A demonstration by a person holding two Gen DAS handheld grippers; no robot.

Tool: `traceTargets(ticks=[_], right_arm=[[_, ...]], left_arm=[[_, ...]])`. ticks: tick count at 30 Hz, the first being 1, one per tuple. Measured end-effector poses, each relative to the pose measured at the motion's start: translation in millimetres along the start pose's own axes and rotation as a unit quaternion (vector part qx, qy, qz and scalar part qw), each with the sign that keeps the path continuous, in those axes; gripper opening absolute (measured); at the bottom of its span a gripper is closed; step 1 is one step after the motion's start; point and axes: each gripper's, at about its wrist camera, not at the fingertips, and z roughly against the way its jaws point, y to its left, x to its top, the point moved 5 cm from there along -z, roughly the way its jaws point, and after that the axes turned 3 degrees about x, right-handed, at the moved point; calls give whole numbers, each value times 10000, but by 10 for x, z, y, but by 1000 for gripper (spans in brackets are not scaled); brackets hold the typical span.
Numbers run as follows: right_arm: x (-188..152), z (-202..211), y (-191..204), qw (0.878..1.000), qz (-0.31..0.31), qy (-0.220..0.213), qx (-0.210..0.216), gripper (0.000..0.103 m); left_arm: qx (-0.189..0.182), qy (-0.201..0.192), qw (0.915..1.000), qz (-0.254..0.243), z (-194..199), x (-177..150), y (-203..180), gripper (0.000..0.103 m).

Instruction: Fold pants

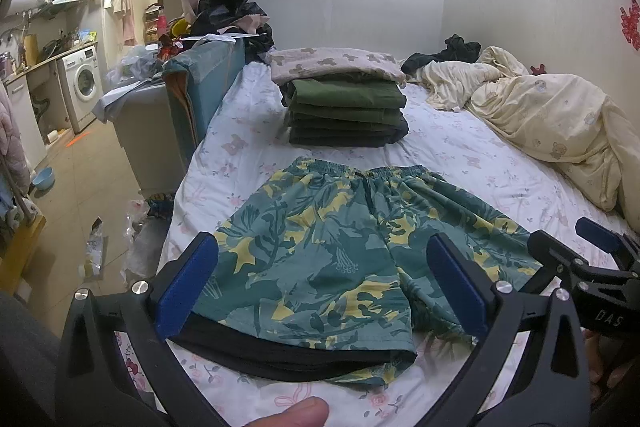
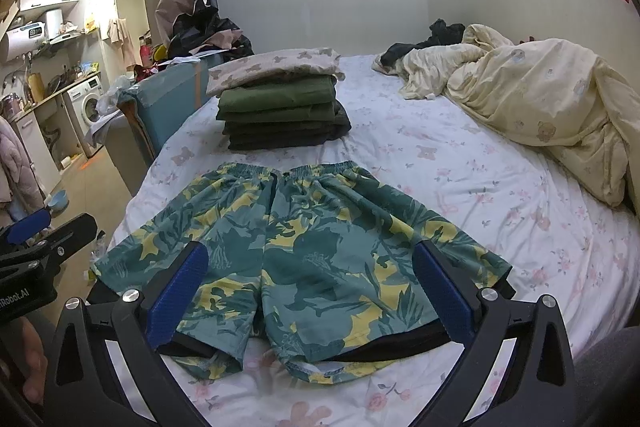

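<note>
Both tongs stand spread wide with nothing gripped: the left gripper (image 1: 322, 283) frames the near left leg of the shorts, and the right gripper (image 2: 310, 291) frames the crotch and the right leg, their blue ribbed pads held above the cloth.

Largest is the bed (image 2: 460, 187), its white sheet printed with pale pink flowers and little bears. A rumpled cream duvet (image 2: 540, 99) is heaped along its right side, with dark clothing bunched at its far end.

The shorts (image 2: 304, 247) lie flat near the front edge, waistband away from the cameras, legs toward them. They are thin teal fabric with a yellow and dark green leaf print and a gathered elastic waist; a black lining or layer shows under the hems.

Beyond the waistband sits a stack of folded clothes (image 1: 346, 107), olive green and dark, topped by a beige bear-print piece.

A thumb tip (image 1: 296, 413) shows at the bottom edge of the left view, cut off and blurred.
</note>
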Motion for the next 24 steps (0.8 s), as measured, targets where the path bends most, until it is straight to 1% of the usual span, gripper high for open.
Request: traceTargets(ticks=[24], right_arm=[[5, 0, -8, 10000, 29, 7, -7, 103]], left_arm=[[6, -14, 10000, -28, 6, -15, -24, 103]])
